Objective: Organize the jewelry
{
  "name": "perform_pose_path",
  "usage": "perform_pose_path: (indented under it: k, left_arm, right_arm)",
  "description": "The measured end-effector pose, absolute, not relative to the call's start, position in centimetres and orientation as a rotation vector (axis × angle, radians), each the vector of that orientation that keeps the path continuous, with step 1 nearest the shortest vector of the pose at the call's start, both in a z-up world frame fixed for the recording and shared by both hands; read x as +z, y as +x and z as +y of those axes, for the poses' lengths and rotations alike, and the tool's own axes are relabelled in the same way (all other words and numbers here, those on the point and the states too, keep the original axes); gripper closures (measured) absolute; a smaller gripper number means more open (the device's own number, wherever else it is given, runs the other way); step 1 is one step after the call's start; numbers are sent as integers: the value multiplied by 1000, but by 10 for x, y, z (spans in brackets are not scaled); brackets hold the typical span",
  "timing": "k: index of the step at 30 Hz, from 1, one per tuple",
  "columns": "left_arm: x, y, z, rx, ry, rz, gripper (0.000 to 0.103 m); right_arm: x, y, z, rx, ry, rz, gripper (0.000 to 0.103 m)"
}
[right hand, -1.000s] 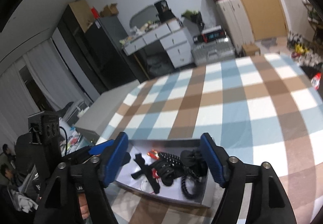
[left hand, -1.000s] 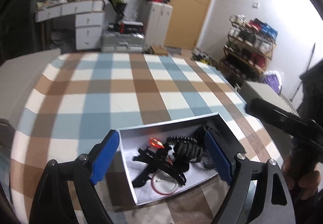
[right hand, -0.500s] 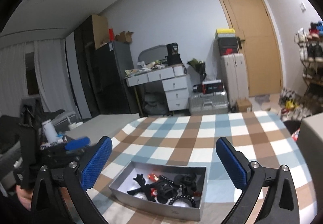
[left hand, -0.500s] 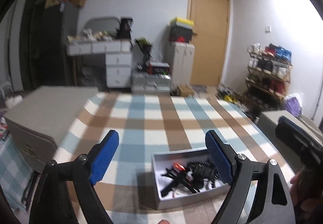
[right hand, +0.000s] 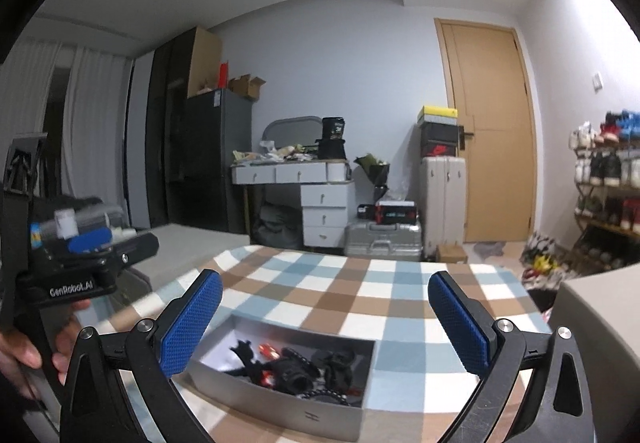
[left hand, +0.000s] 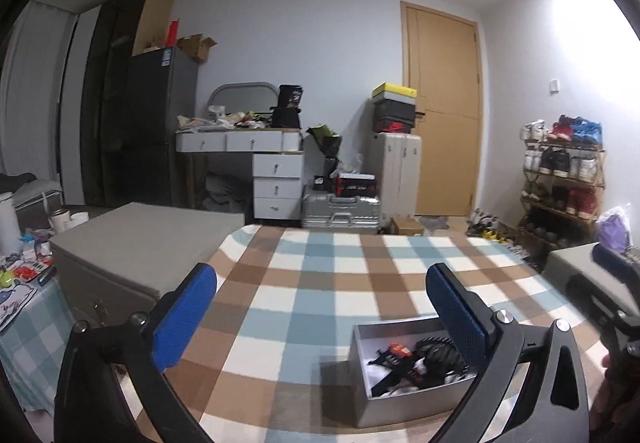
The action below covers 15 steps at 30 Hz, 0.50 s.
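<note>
A grey open box (left hand: 362, 395) stands on the checked tablecloth (left hand: 320, 303) near its front edge, filled with a tangle of black hair ties, clips and red bits (left hand: 416, 363). It also shows in the right wrist view (right hand: 280, 407) with its contents (right hand: 296, 367). My left gripper (left hand: 320, 315) is open and empty, raised above and back from the box. My right gripper (right hand: 324, 319) is open and empty, also raised above the box. The left gripper body (right hand: 72, 275) appears at the left of the right wrist view.
A grey cabinet (left hand: 140, 247) stands at the table's left. A second grey unit (right hand: 600, 327) stands at the right. Beyond are a white desk with drawers (left hand: 276, 183), a suitcase (left hand: 340, 211), a shoe rack (left hand: 560, 183) and a door (left hand: 444, 115).
Both grippers have pulled up and back from the box, tilting to level. The box now sits lower and smaller in both views. Both stay open.
</note>
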<state>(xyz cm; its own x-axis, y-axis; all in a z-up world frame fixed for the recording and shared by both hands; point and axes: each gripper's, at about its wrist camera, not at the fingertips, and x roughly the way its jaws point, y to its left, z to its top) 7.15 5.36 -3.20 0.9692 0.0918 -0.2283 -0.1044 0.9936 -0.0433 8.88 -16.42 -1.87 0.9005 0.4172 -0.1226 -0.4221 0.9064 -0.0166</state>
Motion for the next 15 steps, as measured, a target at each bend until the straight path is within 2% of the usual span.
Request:
perform_pose_path:
  k: [7, 15]
  left_arm:
    - [-49, 73, 54, 110, -16, 241, 1]
    - [-57, 74, 53, 113, -22, 248, 1]
  right_arm:
    - [-38, 88, -153, 414, -136, 135, 0]
    - [-53, 96, -157, 411, -113, 190, 0]
